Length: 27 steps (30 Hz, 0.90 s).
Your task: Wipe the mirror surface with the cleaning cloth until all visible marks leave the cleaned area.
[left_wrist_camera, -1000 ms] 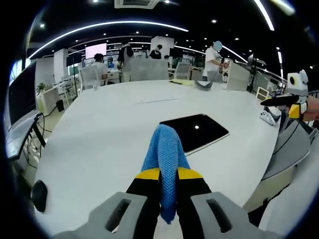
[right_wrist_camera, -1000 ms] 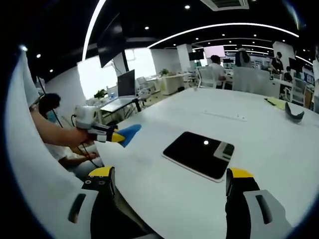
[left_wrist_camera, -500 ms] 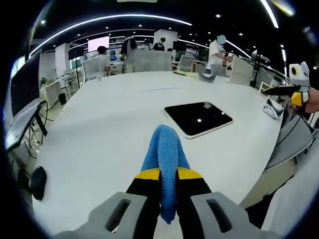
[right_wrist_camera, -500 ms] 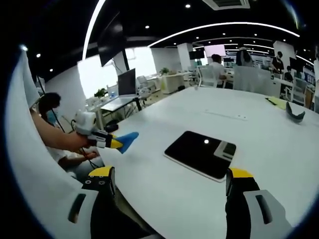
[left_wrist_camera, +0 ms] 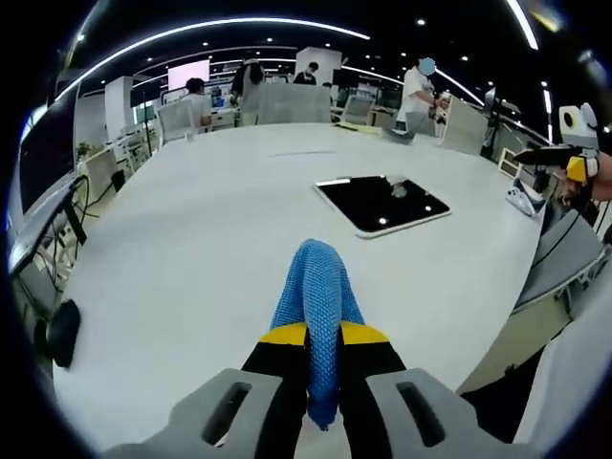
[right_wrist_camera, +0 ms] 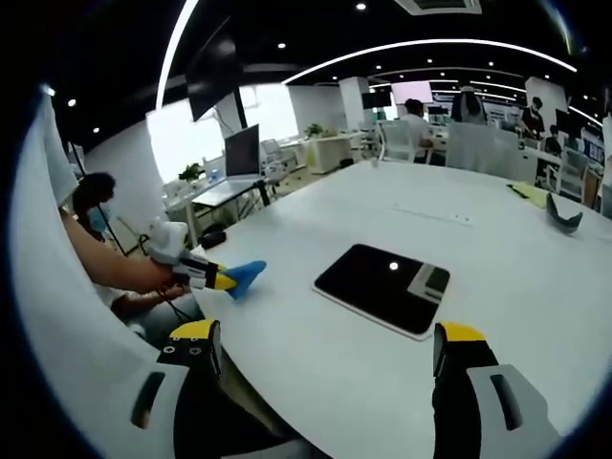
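A flat dark mirror (left_wrist_camera: pixel 382 203) with a pale rim lies on the white round table (left_wrist_camera: pixel 191 249), reflecting ceiling lights. In the right gripper view the mirror (right_wrist_camera: pixel 381 289) lies ahead, between the jaws. My left gripper (left_wrist_camera: pixel 323 335) is shut on a blue cleaning cloth (left_wrist_camera: pixel 317 296), held above the table short of the mirror. The same left gripper (right_wrist_camera: pixel 206 276) with the blue cloth (right_wrist_camera: pixel 243 276) enters the right gripper view from the left, at the table's edge. My right gripper (right_wrist_camera: pixel 325 349) is open with nothing between its jaws, and it shows at the far right as the right gripper (left_wrist_camera: pixel 553 161).
A dark curved object (right_wrist_camera: pixel 564 219) and a yellow sheet (right_wrist_camera: pixel 529 196) lie on the far side of the table. Chairs, desks with monitors (right_wrist_camera: pixel 242 152) and several people stand beyond it. A person's arm (right_wrist_camera: pixel 105 258) holds the left gripper. A grey chair back (left_wrist_camera: pixel 559 282) is at the right.
The left gripper with the cloth has moved forward over the table toward the mirror, which now lies farther up in its view. The right gripper has stayed open and nearly still.
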Each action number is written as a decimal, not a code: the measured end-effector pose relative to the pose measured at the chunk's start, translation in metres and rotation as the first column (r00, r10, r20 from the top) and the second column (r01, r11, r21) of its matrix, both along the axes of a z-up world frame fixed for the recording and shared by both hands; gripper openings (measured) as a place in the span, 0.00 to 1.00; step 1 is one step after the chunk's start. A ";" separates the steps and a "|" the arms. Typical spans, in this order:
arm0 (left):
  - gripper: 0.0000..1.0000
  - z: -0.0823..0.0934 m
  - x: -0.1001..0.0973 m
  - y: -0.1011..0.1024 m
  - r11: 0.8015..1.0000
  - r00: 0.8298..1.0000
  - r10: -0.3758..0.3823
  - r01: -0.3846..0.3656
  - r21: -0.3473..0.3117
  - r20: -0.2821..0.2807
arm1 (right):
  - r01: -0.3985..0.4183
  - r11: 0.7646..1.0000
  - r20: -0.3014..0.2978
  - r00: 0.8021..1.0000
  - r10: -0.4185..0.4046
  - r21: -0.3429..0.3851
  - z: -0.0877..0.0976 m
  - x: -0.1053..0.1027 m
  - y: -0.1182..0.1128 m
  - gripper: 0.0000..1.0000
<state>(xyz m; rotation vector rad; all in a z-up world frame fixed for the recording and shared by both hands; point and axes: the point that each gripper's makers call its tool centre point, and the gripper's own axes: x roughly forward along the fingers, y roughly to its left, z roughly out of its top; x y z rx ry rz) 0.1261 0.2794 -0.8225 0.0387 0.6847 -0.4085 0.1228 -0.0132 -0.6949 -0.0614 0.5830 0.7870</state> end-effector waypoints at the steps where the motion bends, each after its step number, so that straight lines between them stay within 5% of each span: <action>1: 0.08 -0.001 0.000 0.001 1.000 1.000 0.005 -0.005 0.000 -0.002 | -0.001 1.000 -0.002 1.000 0.001 -0.003 -0.001 -0.001 0.000 0.91; 13: 0.08 -0.027 -0.012 0.002 1.000 0.998 0.005 -0.004 0.014 -0.058 | 0.004 1.000 -0.008 1.000 -0.004 -0.016 0.001 -0.008 -0.004 0.91; 27: 0.10 -0.026 -0.012 0.001 0.997 0.999 -0.046 0.047 0.056 -0.023 | 0.007 1.000 -0.007 1.000 -0.007 -0.008 0.000 -0.009 -0.003 0.91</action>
